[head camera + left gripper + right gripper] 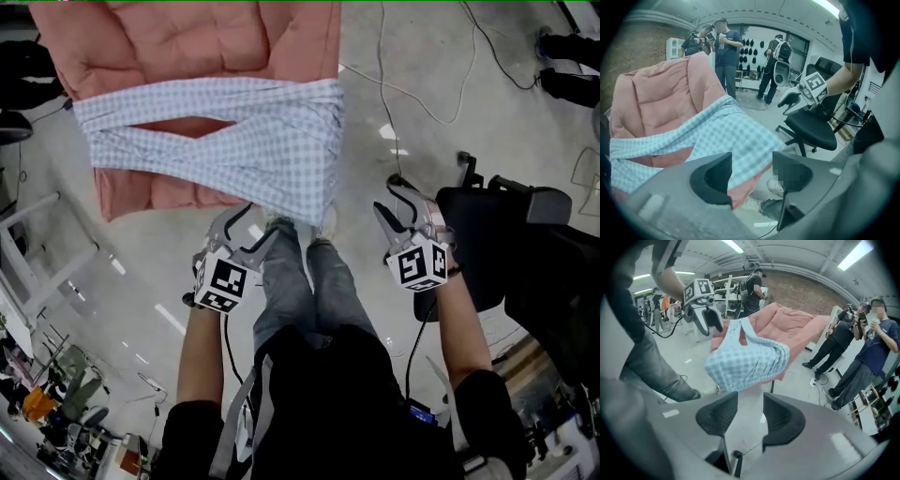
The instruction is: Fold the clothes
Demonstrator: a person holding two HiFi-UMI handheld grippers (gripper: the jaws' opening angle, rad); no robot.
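Our left gripper (246, 228) is open. In the left gripper view (751, 177) its jaws stand apart and hold nothing; the cloth seen in the gap lies beyond the pads, not against them. Our right gripper (398, 208) is open too. In the right gripper view (750, 414) only bare floor shows between its jaws. Both grippers point down and forward at about the same level, one on either side of our legs (300, 291). Each shows in the other's view, the right one (790, 99) in front of a chair and the left one (710, 319) beside the cloth.

Just ahead of the left gripper lies the shirt (225, 150), blue-and-white checked. It is folded into a broad band with its two sleeves crossed over the front, leaving a narrow gap between them. The near right corner of the shirt (736, 136) hangs over the edge closest to us, near the left gripper but apart from it. The right gripper is well clear of the shirt (745, 362).

The shirt rests on a pink quilt (187, 47), which reaches past it at the far side and the near left. To our right stands a black chair (487, 244). Cables (412, 94) trail over the grey floor beyond it, and people (724, 51) stand farther off.
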